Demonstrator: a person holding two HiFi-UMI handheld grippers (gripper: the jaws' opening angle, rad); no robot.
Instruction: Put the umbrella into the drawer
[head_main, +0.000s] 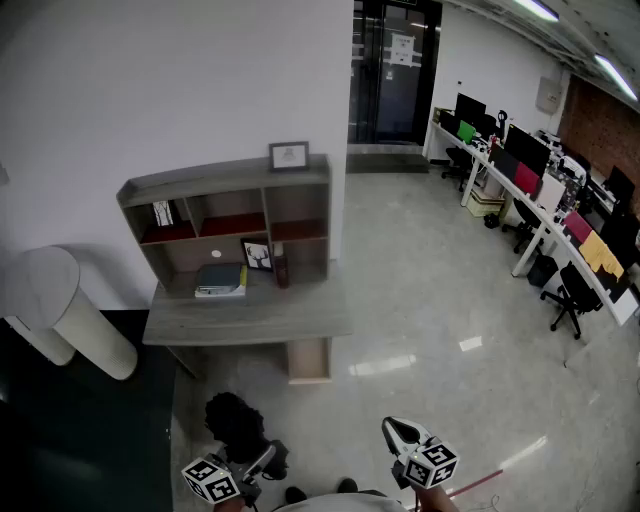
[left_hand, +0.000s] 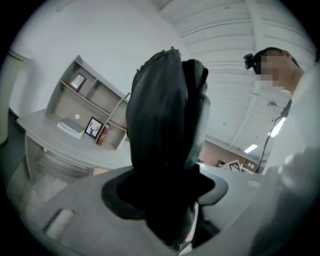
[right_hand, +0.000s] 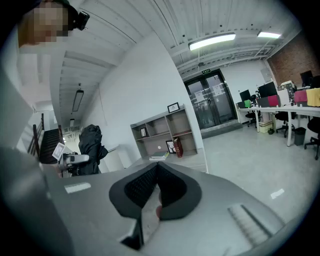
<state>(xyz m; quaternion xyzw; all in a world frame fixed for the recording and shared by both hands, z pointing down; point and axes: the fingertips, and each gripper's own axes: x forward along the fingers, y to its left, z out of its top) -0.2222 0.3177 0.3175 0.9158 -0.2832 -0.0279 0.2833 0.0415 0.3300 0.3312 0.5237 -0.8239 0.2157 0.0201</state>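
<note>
- Grey wooden worktop (head_main: 250, 318) seen across an office floor;
- black folded fabric umbrella (left_hand: 165, 125) grasped by fingers of the left gripper (left_hand: 166, 197), well apart from it;
- right gripper (right_hand: 155, 192) fingers clenched, empty;
- stowing in the drawer judged outstanding.

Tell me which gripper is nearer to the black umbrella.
Left. The left gripper is clamped on the umbrella, which stands up between its jaws. The right gripper is off to the umbrella's right, apart from it, jaws together on nothing.
</note>
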